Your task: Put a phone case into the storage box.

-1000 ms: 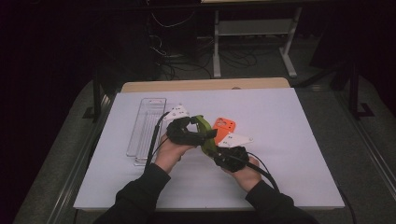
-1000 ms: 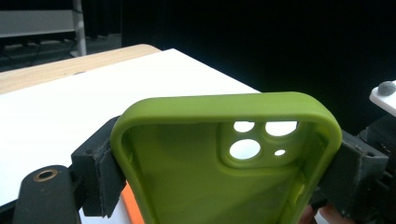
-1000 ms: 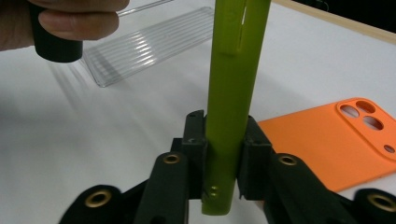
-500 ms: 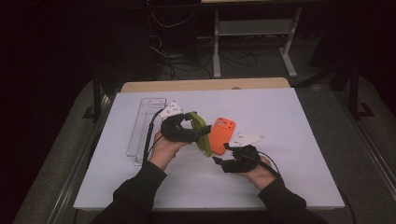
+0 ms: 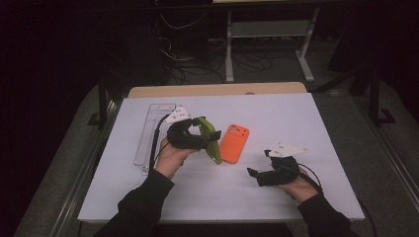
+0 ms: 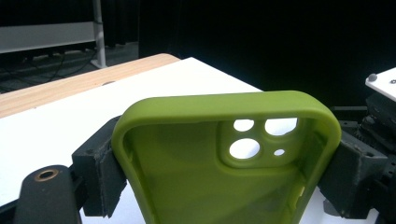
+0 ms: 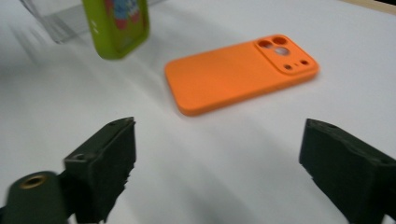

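Green case (image 5: 211,140) is sitting clamped between the jaws of the left gripper (image 5: 200,139), held up off the white table (image 5: 316,123) near its middle, standing on edge in the high view. Just to its right, an orange case (image 5: 234,143) is lying flat on the table, back up, close to the green one but apart from it. A clear tray (image 5: 150,131) is lying to the left of the left hand (image 5: 170,155), near the table's left side. Nothing is standing between the two cases.

The right gripper (image 5: 257,175) is hovering low over the table to the right of the orange case, well apart from it; its jaws have just been opening and are now standing wide, with nothing between them (in the right gripper view, bare table is showing between the pads (image 7: 105,163)).

In the left gripper view the green case (image 6: 224,158) is showing its hollow inside, with rounded corners, a raised rim and a camera cut-out of three round holes and a small one. The pads (image 6: 100,172) are pressing on its two long sides. In the right gripper view its back (image 7: 119,23) is carrying a colourful picture, too blurred to read.
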Demonstrator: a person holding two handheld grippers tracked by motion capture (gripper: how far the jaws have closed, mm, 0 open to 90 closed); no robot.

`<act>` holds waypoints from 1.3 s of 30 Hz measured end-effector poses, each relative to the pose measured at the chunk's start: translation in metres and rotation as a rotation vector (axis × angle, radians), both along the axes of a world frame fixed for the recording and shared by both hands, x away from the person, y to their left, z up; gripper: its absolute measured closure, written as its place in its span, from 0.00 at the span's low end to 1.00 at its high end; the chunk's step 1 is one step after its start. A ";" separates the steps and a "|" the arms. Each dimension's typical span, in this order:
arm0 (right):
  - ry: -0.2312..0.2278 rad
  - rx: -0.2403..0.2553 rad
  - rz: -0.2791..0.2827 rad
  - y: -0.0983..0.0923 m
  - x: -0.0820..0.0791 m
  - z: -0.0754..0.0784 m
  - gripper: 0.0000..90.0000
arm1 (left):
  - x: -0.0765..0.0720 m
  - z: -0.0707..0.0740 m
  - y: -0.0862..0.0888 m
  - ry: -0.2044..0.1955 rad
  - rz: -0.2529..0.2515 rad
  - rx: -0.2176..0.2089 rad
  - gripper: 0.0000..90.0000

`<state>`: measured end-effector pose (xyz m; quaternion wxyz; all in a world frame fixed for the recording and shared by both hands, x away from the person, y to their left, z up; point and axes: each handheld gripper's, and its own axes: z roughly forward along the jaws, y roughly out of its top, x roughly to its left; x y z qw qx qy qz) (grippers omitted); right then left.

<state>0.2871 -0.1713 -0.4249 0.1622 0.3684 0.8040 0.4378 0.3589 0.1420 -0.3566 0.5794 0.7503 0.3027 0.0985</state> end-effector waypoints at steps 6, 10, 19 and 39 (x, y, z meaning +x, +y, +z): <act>-0.009 0.010 -0.029 -0.016 -0.009 -0.003 0.00 | 0.000 0.001 0.001 -0.006 0.001 -0.003 0.16; -0.013 0.027 -0.038 -0.019 -0.013 -0.005 0.00 | 0.000 0.004 0.001 -0.013 0.010 0.000 0.16; 0.004 0.023 -0.024 -0.017 -0.014 -0.008 0.00 | 0.011 0.024 0.011 -0.065 0.047 -0.004 0.16; 0.008 0.020 -0.016 -0.017 -0.013 -0.008 0.00 | 0.065 0.066 0.052 -0.143 0.245 0.024 0.16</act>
